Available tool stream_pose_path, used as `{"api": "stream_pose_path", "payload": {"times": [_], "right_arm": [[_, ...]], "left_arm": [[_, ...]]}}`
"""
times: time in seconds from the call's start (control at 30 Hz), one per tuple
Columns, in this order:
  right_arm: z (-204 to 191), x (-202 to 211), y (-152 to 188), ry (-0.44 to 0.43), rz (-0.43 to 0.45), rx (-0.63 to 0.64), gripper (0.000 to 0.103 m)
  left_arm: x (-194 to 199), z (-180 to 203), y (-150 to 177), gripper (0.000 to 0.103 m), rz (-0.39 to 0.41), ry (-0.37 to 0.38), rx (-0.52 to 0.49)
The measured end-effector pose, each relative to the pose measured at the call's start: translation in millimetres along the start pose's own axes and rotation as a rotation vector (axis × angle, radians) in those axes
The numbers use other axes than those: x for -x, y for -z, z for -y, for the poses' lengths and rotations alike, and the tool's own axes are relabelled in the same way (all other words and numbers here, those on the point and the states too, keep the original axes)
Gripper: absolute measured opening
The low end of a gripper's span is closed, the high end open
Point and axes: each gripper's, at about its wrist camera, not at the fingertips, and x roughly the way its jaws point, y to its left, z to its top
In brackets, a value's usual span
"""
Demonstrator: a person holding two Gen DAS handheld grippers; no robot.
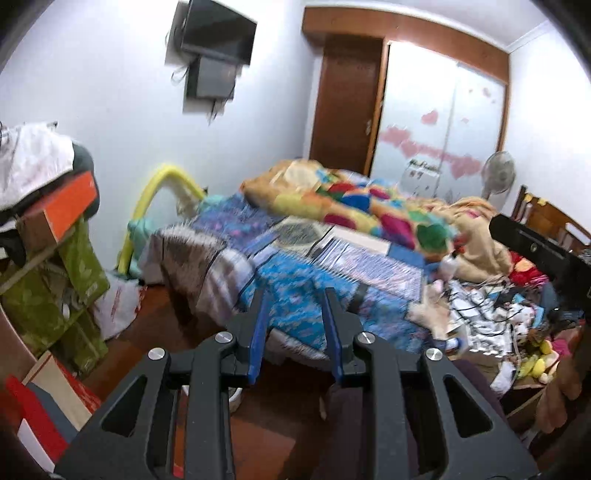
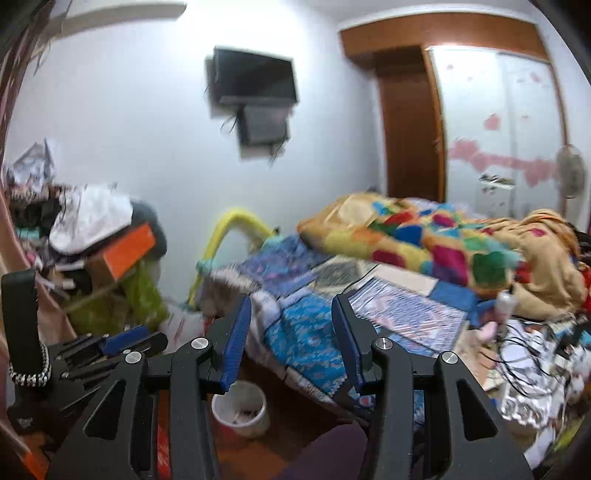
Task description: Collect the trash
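My left gripper is open and empty, held in the air over the near corner of a bed with blue patterned covers. My right gripper is also open and empty, above the same bed corner. A small white bin with scraps in it stands on the wooden floor below the right gripper. Papers, cables and clutter lie on the right part of the bed; they also show in the left wrist view. The left gripper shows at the left edge of the right wrist view.
A colourful quilt lies heaped on the bed. A pile of boxes, bags and clothes stands on the left by the wall. A TV hangs on the wall. A wardrobe and a fan stand at the back.
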Motion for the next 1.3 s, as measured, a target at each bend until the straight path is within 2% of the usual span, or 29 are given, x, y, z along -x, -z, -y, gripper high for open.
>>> {"api": "stream_pose_path", "payload": {"times": [0.07,0.17,0.2,0.27,0.3,0.43,0.7,1.3], "right_arm": [[-1.7,15.8,2.1,0.038,0.034,-0.018,0.046],[-6.6,40.4,6.2,0.112,0.086,-0.008,0.063],[-8.2,45.3,7.2,0.130,0.093,0.000,0.066],[-10.1,56.2,9.5,0.172,0.106,0.011,0.080],[-10.9,60.0,10.4,0.189,0.111,0.003,0.083],[-9.3,71.5,14.2,0.222,0.115,-0.029,0.103],[-13.9,82.3,18.0,0.296,0.151,-0.015,0.103],[-17.8,92.4,23.0,0.279,0.139,0.006,0.103]], "left_arm": [[20.5,7.5,-0.5,0.033,0.041,-0.002,-0.021],[48.2,12.7,-0.4,0.051,0.100,-0.003,-0.039],[54.9,13.3,0.7,0.059,0.112,0.004,-0.041],[67.8,14.8,2.8,0.063,0.137,0.004,-0.048],[72.5,15.7,3.7,0.067,0.142,0.004,-0.051],[83.7,20.0,9.4,0.090,0.161,0.000,-0.077],[87.9,22.9,18.1,0.093,0.167,0.000,-0.085],[91.4,17.5,16.0,0.094,0.170,0.014,-0.063]]}}
